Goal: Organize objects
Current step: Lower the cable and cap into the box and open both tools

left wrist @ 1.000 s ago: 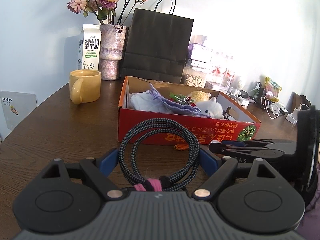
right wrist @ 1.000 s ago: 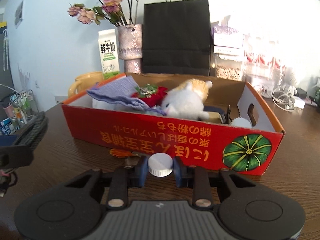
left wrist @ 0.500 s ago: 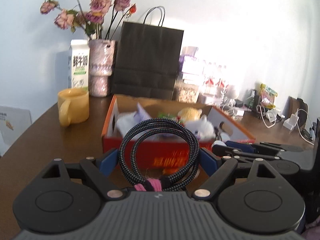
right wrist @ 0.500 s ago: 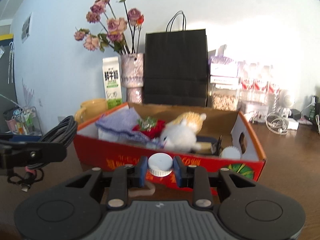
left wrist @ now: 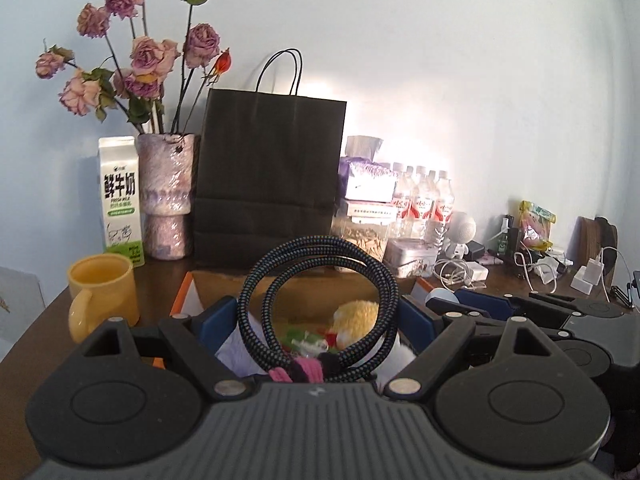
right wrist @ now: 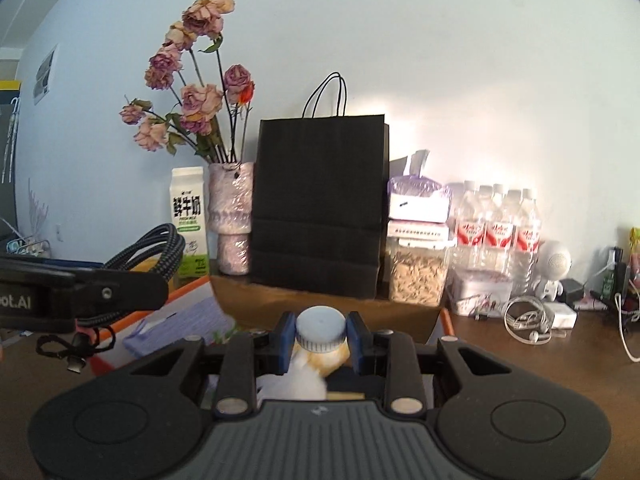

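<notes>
My left gripper (left wrist: 318, 318) is shut on a coiled black braided cable (left wrist: 320, 280) with a pink tie, held above the orange-red cardboard box (left wrist: 182, 300). The cable also shows at the left of the right wrist view (right wrist: 148, 252). My right gripper (right wrist: 320, 336) is shut on a small white-capped bottle (right wrist: 320, 330), also over the box (right wrist: 400, 312). The right gripper shows at the right of the left wrist view (left wrist: 460, 304). Inside the box lie a yellow-and-white plush toy (left wrist: 356, 316), a lavender cloth (right wrist: 180, 330) and small red-green items.
A yellow mug (left wrist: 102, 296), milk carton (left wrist: 120, 200), vase of dried roses (left wrist: 166, 196) and black paper bag (left wrist: 268, 184) stand behind the box. Water bottles (right wrist: 500, 232), a jar of seeds (right wrist: 418, 276), chargers and cables (right wrist: 528, 320) crowd the back right.
Both grippers have risen and moved forward from the table in front of the box to above it, still holding the cable and the bottle.
</notes>
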Demonstrator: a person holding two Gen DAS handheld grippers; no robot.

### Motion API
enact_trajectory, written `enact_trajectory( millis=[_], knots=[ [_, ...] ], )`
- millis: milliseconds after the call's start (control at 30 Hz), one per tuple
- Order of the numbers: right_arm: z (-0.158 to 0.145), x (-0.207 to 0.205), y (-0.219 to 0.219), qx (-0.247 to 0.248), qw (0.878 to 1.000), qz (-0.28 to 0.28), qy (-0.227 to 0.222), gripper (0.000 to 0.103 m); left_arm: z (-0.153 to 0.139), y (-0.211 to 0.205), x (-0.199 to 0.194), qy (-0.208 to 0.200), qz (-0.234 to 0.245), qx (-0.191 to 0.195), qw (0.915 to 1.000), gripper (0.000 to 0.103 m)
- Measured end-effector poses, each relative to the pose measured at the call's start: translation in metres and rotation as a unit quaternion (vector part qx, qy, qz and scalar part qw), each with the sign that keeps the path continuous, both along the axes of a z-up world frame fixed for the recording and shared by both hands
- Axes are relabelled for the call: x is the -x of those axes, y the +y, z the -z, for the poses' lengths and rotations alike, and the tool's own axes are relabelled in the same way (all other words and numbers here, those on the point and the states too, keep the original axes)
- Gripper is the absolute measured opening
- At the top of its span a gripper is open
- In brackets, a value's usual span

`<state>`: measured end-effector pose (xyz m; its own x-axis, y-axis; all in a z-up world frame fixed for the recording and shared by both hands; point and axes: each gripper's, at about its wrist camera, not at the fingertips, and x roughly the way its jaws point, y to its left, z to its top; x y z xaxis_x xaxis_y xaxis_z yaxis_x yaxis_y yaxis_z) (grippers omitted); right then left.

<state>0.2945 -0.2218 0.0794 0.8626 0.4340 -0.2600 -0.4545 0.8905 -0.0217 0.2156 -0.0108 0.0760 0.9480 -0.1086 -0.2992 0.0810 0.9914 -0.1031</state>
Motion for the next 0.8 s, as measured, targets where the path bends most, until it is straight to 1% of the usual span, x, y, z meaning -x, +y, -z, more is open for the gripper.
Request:
enact_trajectory(
  millis=[67,200,300,367,467,667,733,767,800],
  knots=[
    [0.0,-0.013,0.0,-0.004,1.0,0.003,-0.002,0.027,0.0,-0.002,-0.014,-0.003,-0.002,-0.002,1.0,0.087],
    [0.01,-0.035,0.001,-0.006,1.0,0.005,0.006,0.027,0.005,-0.001,-0.04,-0.005,-0.009,-0.002,0.9999,0.087],
    [0.022,-0.045,-0.003,-0.011,1.0,0.001,0.015,0.027,0.014,0.005,-0.057,0.007,-0.016,0.002,0.9998,0.087],
    [0.029,-0.051,-0.005,-0.011,1.0,0.005,0.026,0.027,0.02,0.011,-0.065,0.017,-0.016,-0.002,0.9997,0.087],
    [0.034,-0.055,-0.007,-0.012,0.999,0.007,0.036,0.027,0.024,0.015,-0.071,0.018,-0.021,-0.013,0.9995,0.087],
    [0.036,-0.055,-0.006,-0.01,0.999,0.01,0.038,0.027,0.028,0.017,-0.075,0.022,-0.017,-0.021,0.9994,0.088],
    [0.036,-0.054,-0.008,-0.016,0.999,0.015,0.037,0.027,0.029,0.016,-0.075,0.023,-0.02,-0.023,0.9993,0.09],
    [0.035,-0.053,-0.01,-0.021,0.999,0.019,0.037,0.029,0.029,0.016,-0.075,0.02,-0.024,-0.022,0.9993,0.097],
    [0.035,-0.053,-0.012,-0.025,0.999,0.024,0.036,0.039,0.029,0.016,-0.074,0.016,-0.028,-0.021,0.9992,0.103]
  ],
)
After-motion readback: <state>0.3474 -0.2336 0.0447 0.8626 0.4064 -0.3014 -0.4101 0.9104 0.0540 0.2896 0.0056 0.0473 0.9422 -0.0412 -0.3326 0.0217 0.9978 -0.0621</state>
